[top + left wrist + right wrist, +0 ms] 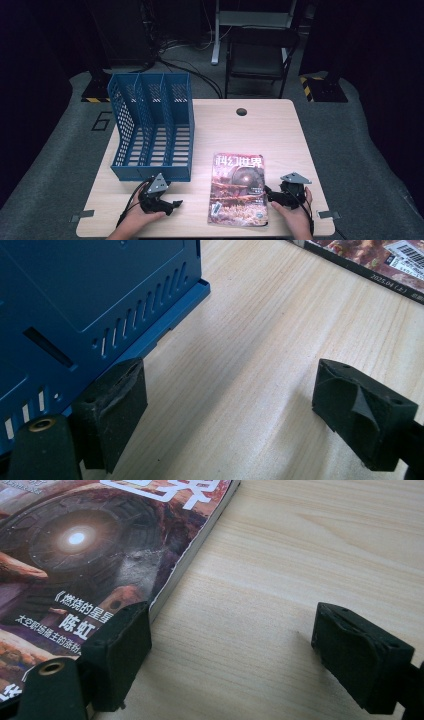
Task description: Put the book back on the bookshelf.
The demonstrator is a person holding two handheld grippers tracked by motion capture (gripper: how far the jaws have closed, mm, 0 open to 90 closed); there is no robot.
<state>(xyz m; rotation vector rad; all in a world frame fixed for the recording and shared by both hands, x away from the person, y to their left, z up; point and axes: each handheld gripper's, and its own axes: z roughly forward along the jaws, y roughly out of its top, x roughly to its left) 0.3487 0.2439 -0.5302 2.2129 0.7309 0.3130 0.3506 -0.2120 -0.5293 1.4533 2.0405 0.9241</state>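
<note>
A magazine (238,190) with a reddish cover lies flat on the wooden table (280,135), near the front edge. A blue three-slot file rack (152,125) stands at the left. My left gripper (172,205) rests on the table just in front of the rack's base (100,320), jaws open with bare wood between them; the magazine's corner (370,260) lies farther off. My right gripper (268,194) sits at the magazine's right edge (100,555), open, one jaw over the cover and the other over bare table.
A round cable hole (241,111) is in the table's far edge. Beyond the table stand a dark chair (257,55) and cables on the floor. Bare wood stretches across the right and far half of the table.
</note>
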